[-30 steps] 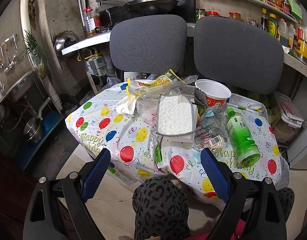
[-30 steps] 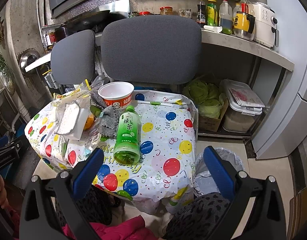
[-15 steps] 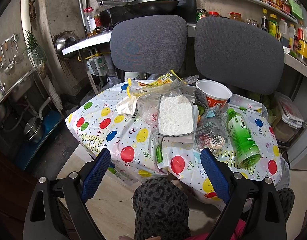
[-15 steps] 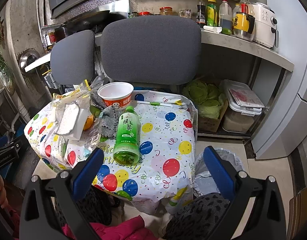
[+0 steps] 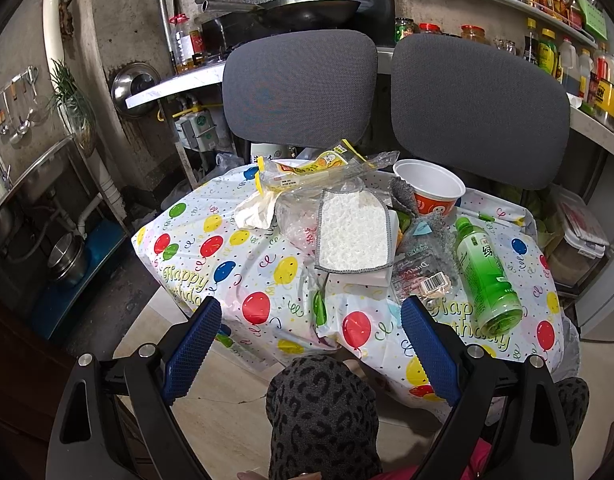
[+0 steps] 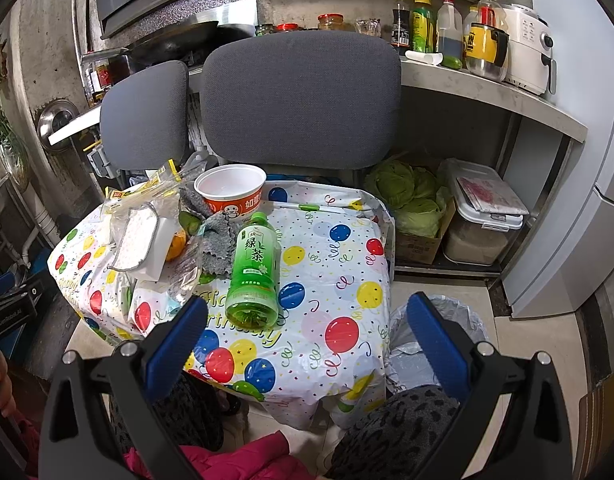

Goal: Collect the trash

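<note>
Two empty wide-open grippers, left gripper [image 5: 311, 334], right gripper [image 6: 309, 330], short of table edge [image 6: 291, 396], green bottle [image 6: 254, 272] near it

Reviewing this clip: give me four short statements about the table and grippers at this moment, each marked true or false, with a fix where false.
1. The green bottle lies on its side. True.
2. The left gripper holds the paper cup. False: it is open and empty, short of the table.
3. A lined trash bin stands on the floor beside the table. True.
4. The right gripper is shut on the bottle. False: it is open and holds nothing.
</note>
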`<state>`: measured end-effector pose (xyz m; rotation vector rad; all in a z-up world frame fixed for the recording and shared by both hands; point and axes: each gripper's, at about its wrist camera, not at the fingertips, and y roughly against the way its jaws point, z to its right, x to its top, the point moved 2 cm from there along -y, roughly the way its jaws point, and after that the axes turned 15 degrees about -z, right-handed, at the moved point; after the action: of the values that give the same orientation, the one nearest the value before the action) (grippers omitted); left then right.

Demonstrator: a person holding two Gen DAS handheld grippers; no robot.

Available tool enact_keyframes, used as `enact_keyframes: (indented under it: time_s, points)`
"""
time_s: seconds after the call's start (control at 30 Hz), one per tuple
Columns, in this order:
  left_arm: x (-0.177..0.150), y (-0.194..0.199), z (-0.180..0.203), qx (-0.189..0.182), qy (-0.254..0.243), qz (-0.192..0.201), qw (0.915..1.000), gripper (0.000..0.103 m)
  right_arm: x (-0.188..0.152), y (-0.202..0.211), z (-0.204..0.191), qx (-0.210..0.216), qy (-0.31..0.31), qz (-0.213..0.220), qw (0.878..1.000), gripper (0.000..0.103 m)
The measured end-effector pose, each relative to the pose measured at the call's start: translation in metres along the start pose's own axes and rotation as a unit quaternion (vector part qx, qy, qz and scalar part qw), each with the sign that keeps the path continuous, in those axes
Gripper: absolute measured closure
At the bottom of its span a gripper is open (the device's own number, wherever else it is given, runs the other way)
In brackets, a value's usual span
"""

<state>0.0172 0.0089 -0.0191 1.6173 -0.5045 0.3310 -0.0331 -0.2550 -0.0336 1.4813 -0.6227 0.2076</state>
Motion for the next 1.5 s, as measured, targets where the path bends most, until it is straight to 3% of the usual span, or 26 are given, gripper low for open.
enact_keyframes:
  time_s: [0.87,1.27,1.5]
  points:
    - [-0.002,-0.006,-0.006,0.002,0.007,-0.005,1.0000,0.012,-0.001,-0.003,0.003,-0.001,-0.001,-0.002,1.000,0.006]
    - [0.000,-0.034,-0.007,-0.007,0.006,-0.014,0.9999,0.012,0.009,-0.039,-0.020,0.006,0.034,-0.002,0.999,0.006]
    - [0.007,-0.070,-0.004,-0.010,0.012,-0.035,0.9993,0.012,0.022,-0.086,-0.032,0.001,0.028,0.001,1.000,0.006]
